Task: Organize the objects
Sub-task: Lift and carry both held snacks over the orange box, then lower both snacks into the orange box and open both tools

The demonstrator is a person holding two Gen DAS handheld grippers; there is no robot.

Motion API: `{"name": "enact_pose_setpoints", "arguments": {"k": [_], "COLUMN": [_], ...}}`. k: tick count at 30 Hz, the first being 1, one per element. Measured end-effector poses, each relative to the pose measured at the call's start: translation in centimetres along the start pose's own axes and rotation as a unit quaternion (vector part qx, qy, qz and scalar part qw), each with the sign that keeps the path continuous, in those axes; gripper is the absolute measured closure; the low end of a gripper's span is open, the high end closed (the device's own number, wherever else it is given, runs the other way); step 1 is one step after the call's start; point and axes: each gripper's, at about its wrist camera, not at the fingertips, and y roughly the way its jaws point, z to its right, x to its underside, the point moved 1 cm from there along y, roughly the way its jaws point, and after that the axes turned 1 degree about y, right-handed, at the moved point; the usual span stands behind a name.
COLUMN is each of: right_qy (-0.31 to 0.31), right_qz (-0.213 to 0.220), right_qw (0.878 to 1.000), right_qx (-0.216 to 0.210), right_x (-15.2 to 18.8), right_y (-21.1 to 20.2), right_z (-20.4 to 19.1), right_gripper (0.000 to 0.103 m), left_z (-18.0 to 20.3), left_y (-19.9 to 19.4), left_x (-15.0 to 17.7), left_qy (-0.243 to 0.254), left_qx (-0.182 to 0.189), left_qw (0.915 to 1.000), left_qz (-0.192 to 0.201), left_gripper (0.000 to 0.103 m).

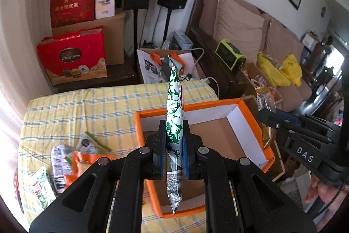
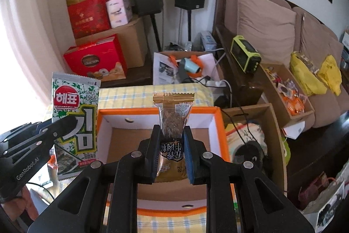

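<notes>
Left gripper (image 1: 174, 145) clamped a seaweed packet (image 1: 174, 115), edge-on in its own view; the label showed only from the right wrist. Right gripper (image 2: 169, 145) clamped a gold snack bar (image 2: 172, 123) above the orange box (image 2: 157, 111).

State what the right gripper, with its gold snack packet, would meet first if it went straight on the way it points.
Probably the brown floor of the orange-rimmed box: the right gripper, shut on the gold snack packet, points down into it. Depth is uncertain, so it might reach the far wall first.

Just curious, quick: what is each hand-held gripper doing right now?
Left hand-held gripper: shut on a green-and-white seaweed snack packet.
Right hand-held gripper: shut on a gold snack bar packet.
</notes>
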Motion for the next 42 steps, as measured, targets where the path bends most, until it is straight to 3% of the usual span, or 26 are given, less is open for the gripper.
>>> {"name": "enact_pose_setpoints", "arguments": {"k": [6,20,37,42], "right_qy": [0.005,0.017,0.021,0.018], "right_qz": [-0.015,-0.07,-0.1,-0.099], "right_qw": [1.0,0.997,0.995,0.995], "right_qx": [0.007,0.009,0.013,0.013], "right_x": [0.4,3.0,4.6,4.5], "right_y": [1.3,6.8,9.6,9.6], "right_z": [1.6,3.3,3.6,3.3], "right_gripper": [0.084,0.084,0.083,0.081], "left_z": [1.0,-0.4,-1.7,-2.2], "left_y": [2.1,6.5,7.1,7.4], "left_x": [0.2,3.0,4.6,4.6], "left_qy": [-0.002,-0.034,-0.053,-0.051], "left_qx": [0.014,0.02,0.032,0.02], "left_qw": [0.9997,0.9973,0.995,0.995], "left_qz": [-0.019,-0.061,-0.079,-0.084], "left_gripper": [0.092,0.092,0.09,0.077]}}
